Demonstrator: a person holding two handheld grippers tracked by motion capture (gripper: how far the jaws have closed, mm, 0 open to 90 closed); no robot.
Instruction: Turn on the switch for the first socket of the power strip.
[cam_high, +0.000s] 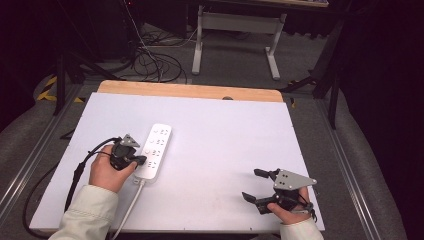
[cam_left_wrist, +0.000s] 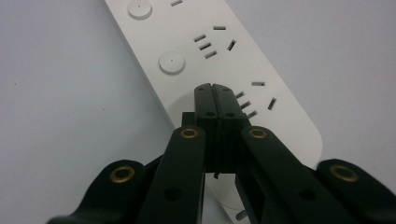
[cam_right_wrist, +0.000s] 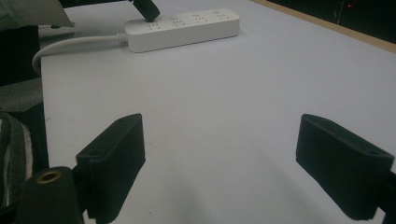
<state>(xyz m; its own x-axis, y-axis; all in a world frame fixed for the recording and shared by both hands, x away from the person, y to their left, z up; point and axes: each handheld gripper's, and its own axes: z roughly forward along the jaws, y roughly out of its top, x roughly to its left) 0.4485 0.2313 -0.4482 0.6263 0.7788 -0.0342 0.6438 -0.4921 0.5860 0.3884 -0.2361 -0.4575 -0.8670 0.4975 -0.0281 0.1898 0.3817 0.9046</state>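
Table (cam_high: 225, 145) bearing power strip (cam_high: 156, 150) at your left: rigid, light, slick plastic, probably sliding when pushed. Left gripper (cam_left_wrist: 215, 88), jaws closed empty, tips pressing strip near button (cam_left_wrist: 171, 62). Right gripper (cam_high: 256, 186) resting wide open, empty.

Count: one power strip (cam_high: 155, 151), white, with one cord (cam_high: 128, 210). Two round buttons (cam_left_wrist: 171, 62) visible in the left gripper view. Two hand-held grippers: left (cam_high: 141, 160), right (cam_high: 252, 185). One table (cam_high: 225, 140).

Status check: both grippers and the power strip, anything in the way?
Left gripper shut, tips over the power strip near a round button. Right gripper open, empty, apart on table. Nothing in the way.
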